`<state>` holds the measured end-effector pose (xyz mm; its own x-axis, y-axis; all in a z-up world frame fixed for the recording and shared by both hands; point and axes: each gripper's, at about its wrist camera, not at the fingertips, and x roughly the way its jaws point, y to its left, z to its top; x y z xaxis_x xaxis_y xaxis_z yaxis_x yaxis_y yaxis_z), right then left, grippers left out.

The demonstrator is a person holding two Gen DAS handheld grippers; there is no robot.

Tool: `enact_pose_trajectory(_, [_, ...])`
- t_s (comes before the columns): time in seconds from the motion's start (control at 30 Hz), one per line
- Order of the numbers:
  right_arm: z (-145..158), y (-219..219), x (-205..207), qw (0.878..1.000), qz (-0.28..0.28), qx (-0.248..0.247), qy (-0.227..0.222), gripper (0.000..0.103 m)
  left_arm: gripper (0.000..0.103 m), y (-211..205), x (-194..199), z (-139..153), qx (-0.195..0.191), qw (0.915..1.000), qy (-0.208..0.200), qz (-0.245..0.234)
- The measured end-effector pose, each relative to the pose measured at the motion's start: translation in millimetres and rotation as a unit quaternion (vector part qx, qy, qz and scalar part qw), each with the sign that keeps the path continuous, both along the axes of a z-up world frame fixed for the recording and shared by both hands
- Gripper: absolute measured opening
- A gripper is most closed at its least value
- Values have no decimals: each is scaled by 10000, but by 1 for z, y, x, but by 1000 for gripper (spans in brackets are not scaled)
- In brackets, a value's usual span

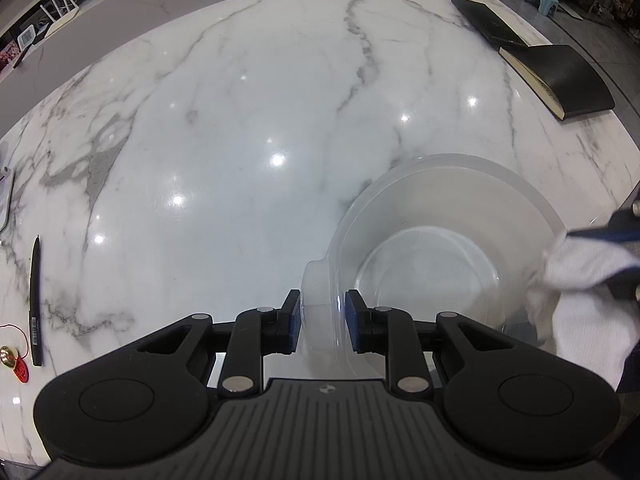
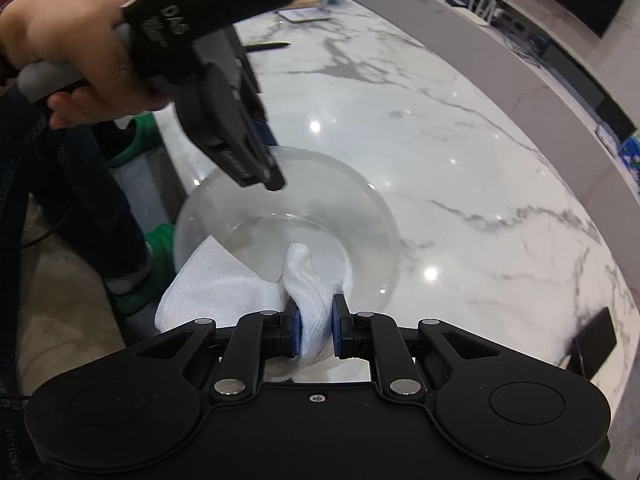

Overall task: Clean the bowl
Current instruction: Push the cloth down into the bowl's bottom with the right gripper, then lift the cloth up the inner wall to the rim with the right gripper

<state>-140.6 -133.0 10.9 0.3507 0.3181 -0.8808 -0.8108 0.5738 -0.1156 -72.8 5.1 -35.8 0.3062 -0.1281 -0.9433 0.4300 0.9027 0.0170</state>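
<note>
Clear bowl (image 1: 436,248) at lower right of the left view, on the marble counter (image 1: 248,120), steadied for wiping: rim tab pinched by the left gripper (image 1: 320,320). Lower centre of the right view: white cloth (image 2: 316,292) clamped in the right gripper (image 2: 315,330), reaching into the bowl's basin.
</note>
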Motion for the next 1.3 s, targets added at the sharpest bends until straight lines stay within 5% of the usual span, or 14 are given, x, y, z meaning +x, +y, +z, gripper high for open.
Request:
enact_pose_trajectory(0.6, [-5, -3, 35, 9973, -569, -152, -447, 12, 22, -1, -2, 0, 32, 9999, -49, -155])
enact_pose_trajectory(1.3, [-8, 47, 68, 9977, -317, 192, -571, 12, 22, -2, -2, 0, 70, 9998, -78, -178])
